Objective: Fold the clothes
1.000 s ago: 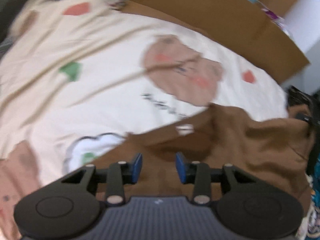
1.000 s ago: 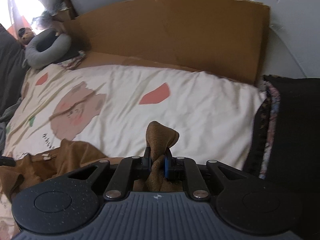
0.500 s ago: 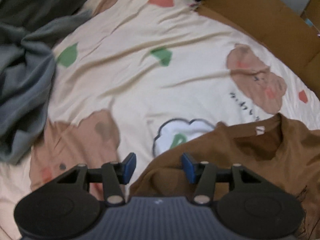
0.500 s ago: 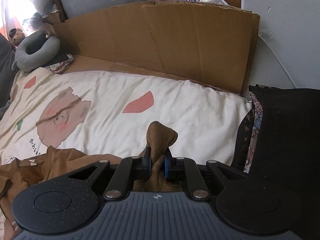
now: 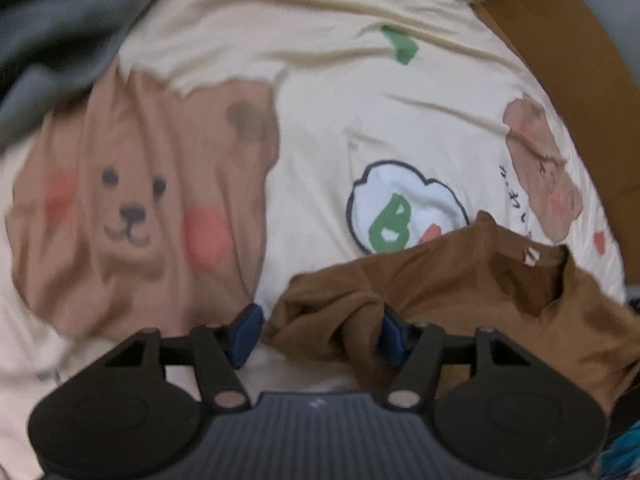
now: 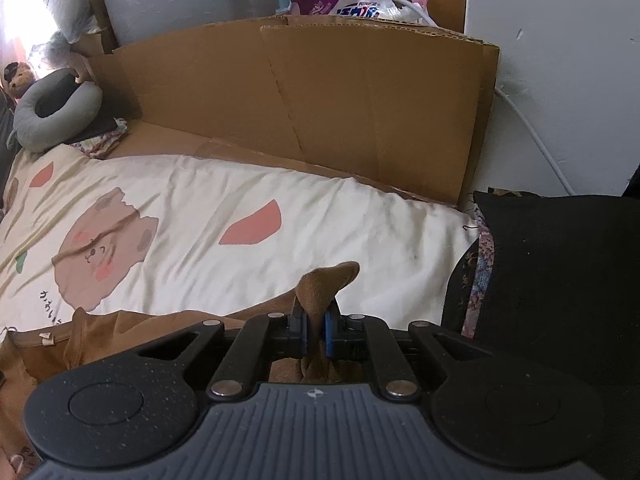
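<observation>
Cardboard panels (image 6: 360, 108) wall the bed's far edge; grey neck pillow (image 6: 56, 108) at one end, black cushion (image 6: 560, 280) at the other. Grey blanket (image 5: 52, 28) bunched beside the bear-print sheet (image 5: 320, 100), whose middle lies bare. Brown T-shirt (image 5: 460, 280) lies crumpled on the sheet, collar toward the cardboard. Left gripper (image 5: 320, 330) is opening, a shirt fold loose between its jaws. Right gripper (image 6: 315, 330) is closing, clenched on a shirt corner.

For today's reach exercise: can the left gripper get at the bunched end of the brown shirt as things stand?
Probably yes: the left gripper, jaws opening, already has the brown shirt's bunched end between its fingers, with nothing covering it.
</observation>
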Demonstrator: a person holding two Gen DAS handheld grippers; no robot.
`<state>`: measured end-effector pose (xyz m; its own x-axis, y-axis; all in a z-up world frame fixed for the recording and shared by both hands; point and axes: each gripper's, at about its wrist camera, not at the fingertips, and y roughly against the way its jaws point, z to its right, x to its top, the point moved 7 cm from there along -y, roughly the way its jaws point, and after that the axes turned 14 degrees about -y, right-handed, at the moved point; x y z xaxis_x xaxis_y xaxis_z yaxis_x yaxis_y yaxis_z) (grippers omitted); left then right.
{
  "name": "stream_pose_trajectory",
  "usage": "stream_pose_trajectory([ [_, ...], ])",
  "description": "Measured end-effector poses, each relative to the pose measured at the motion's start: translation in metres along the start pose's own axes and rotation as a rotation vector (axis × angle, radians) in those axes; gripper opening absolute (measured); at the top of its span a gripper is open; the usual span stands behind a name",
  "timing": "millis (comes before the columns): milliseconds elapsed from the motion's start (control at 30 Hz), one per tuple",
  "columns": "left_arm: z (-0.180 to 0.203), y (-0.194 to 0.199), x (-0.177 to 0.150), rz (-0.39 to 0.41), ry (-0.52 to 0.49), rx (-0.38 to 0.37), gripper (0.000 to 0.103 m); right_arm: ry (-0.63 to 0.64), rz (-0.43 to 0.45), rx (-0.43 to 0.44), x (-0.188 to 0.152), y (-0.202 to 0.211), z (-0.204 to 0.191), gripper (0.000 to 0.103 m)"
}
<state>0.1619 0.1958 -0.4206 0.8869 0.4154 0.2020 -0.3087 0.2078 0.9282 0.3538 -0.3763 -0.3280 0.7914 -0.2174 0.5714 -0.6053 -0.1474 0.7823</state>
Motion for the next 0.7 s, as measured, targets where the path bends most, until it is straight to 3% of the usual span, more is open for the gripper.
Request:
stream_pose_trajectory([
  [100,-0.001,0.002,-0.004,-0.004,0.050,-0.050,0.048,0.008,0.001,-0.005,0.000,-0.004,0.001,0.006],
  [133,0.000,0.003,-0.003,-0.005,0.048,-0.061,0.039,0.008,0.002,-0.006,0.001,-0.005,0.001,0.006],
  [233,0.008,0.011,0.006,0.007,-0.041,-0.045,0.016,0.011,0.007,-0.004,0.003,-0.007,0.000,0.005],
  [467,0.012,0.055,0.052,0.128,-0.173,0.076,0.012,0.028,0.016,0.019,0.003,-0.005,-0.012,0.005],
  [700,-0.026,0.084,0.081,0.182,-0.166,0.232,0.012,0.072,-0.025,0.095,-0.014,-0.004,-0.045,0.003],
])
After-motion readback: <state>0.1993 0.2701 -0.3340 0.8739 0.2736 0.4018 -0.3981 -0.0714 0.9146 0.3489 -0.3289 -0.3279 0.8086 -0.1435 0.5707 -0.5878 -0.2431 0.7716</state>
